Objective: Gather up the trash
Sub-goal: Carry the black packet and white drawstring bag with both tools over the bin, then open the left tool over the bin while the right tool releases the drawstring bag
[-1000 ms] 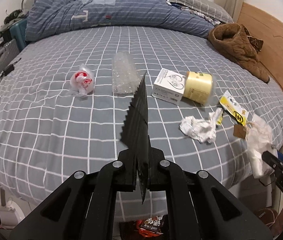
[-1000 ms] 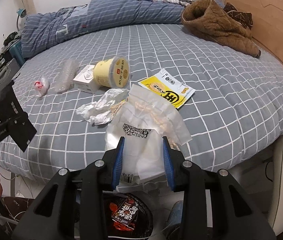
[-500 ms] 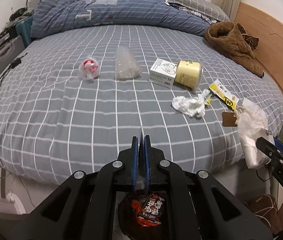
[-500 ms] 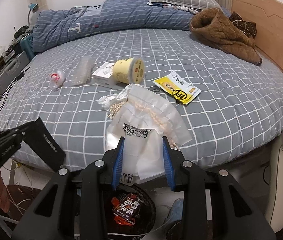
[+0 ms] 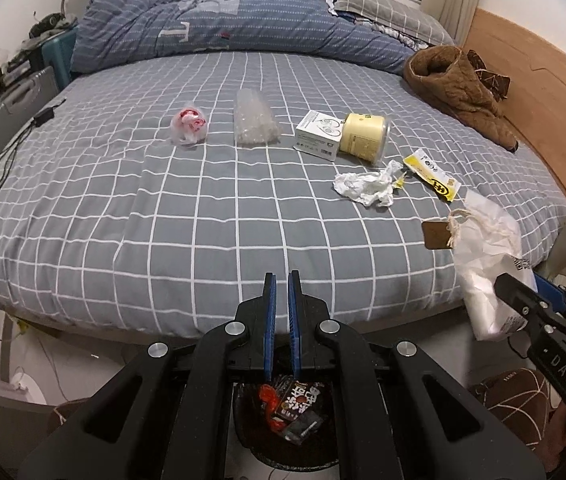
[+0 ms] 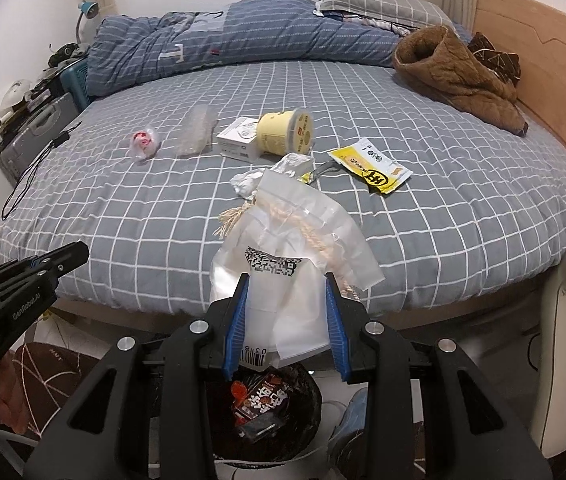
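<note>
The left tool (image 5: 282, 300) is closed and holds nothing. Its two blue pads sit almost together, just above a dark trash bin (image 5: 251, 432) on the floor by the bed. Inside the bin lie a red and black wrapper (image 5: 297, 398) and other bits.

The right tool (image 6: 287, 312) grips a white plastic bag (image 6: 283, 280) between its blue pads. The bag has a black square code printed on it and a pale string hanging at the top. It hangs over the edge of the bed (image 6: 123, 208), right above the bin (image 6: 307, 392).

More trash lies on the grey checked bed. There is a small bag with red in it (image 5: 188, 126), a clear bubble wrap piece (image 5: 254, 122), a white box (image 5: 318, 136), and a yellow tub (image 5: 365, 138) on its side, touching the box. Near them are a crumpled white paper (image 5: 367, 186) and a yellow packet (image 5: 433, 174).

A brown coat (image 5: 459, 92) lies far back by the wooden headboard.
</note>
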Available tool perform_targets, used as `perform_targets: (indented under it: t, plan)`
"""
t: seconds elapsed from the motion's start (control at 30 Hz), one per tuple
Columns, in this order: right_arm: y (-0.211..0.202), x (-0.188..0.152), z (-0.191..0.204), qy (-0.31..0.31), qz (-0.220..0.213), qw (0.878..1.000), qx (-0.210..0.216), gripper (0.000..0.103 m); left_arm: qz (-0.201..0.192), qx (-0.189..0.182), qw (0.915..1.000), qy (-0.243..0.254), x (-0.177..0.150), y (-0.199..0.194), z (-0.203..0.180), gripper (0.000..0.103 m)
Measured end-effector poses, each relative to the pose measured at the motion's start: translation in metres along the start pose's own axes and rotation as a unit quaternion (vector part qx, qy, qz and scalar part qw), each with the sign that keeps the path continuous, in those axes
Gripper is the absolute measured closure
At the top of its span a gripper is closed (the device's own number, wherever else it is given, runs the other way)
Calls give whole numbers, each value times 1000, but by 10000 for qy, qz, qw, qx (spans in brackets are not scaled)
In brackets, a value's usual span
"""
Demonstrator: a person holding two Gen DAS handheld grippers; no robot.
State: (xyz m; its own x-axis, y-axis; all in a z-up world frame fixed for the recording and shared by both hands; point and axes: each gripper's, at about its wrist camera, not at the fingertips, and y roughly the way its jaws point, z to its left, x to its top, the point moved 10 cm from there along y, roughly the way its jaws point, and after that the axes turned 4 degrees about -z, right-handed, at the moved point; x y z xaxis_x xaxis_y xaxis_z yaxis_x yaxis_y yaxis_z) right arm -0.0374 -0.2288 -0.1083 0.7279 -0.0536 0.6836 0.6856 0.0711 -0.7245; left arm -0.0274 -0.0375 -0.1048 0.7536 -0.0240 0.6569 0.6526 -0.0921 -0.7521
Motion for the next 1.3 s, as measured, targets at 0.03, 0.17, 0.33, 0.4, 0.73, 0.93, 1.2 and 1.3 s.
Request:
perform_targets:
  t: [0.03,0.17,0.33,0.4,0.73,0.93,1.2,1.3]
  plan:
    - [-2,-2,1,-5,-5,10000,5,69,-8,3,10000,3,-1,-2,-1,97]
    - [-9,-10,5,-33,-12,10000,38,69,-21,3,10000,27,-11,-9,-4,97]
    - [-8,-28,11,-75,61,9999,79,69,86,-36,10000,-7,-36,-8,-6,97]
    - [-6,-36,14,-95,96,9999,93,69,147,-58,9999,-14,-47,-5,-8,97]
    - [25,-93,32,-191,471,9985,217,69,510,-49,9987,-28,-105,24,-4,97]
    - [51,-124,40,-246,739,9966,261,69,793,-21,9968,-62,-136,52,3,97]
    - [90,-152,43,-229,1066,9936,305,69,1064,96,9942,-127,-159,90,19,97]
    - [103,-164,47,-284,1219,9916,325,69,1177,109,9927,-224,-165,102,25,95]
